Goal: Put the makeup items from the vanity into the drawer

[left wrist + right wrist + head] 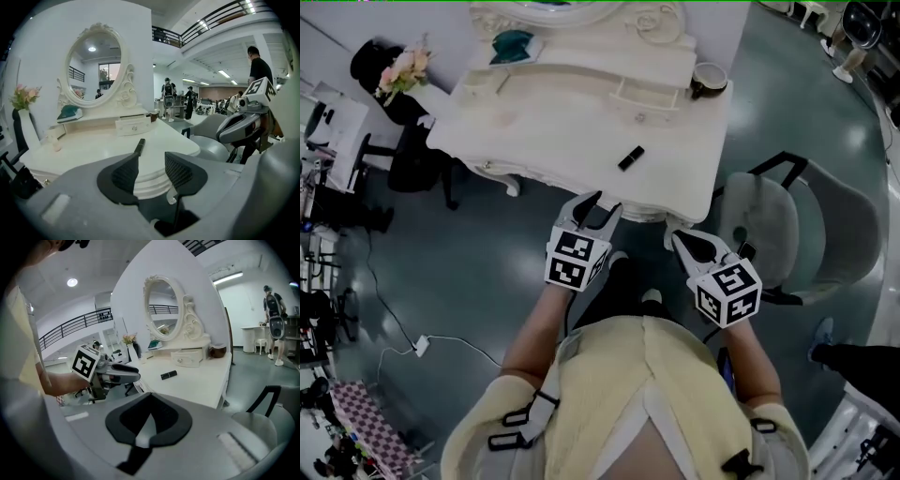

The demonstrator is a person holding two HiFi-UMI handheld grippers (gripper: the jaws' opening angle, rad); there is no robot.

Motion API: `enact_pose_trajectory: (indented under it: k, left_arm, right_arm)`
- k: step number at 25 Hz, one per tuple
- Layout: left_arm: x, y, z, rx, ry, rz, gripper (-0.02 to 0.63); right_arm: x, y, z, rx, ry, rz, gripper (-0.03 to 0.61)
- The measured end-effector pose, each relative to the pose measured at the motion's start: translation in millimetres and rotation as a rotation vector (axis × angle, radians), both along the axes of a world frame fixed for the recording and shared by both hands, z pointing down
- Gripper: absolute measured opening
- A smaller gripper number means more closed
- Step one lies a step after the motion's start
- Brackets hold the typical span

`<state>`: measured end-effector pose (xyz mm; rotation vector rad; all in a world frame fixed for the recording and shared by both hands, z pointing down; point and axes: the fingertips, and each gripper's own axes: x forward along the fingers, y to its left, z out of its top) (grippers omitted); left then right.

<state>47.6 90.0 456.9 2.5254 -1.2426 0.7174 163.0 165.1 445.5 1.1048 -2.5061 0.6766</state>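
Note:
A small black makeup tube (630, 157) lies alone on the white vanity top (544, 141), near its front edge. The same tube (139, 146) shows just beyond my left jaws, and the tube (168, 375) also lies out on the tabletop ahead of my right gripper. A little white drawer (642, 94) sits at the back of the vanity, shut. My left gripper (596, 208) hovers at the vanity's front edge, open, with nothing between its fingers. Beside it, my right gripper (677, 238) is shut and empty, just off the table edge.
An oval mirror (96, 65) stands at the vanity's back. A dark cup (708, 80) is at the right rear corner, a teal item (514, 45) on the rear shelf, flowers (401, 70) to the left. A grey chair (797, 225) stands to my right.

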Motion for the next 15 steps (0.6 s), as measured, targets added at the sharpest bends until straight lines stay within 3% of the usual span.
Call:
enact_pose_trajectory:
  k: [15]
  left_arm:
    - [16.0, -78.7, 54.0, -0.145, -0.09, 0.117, 0.185]
  right_arm:
    - [22.1, -47.6, 20.1, -0.091, 0.011, 0.141, 0.0]
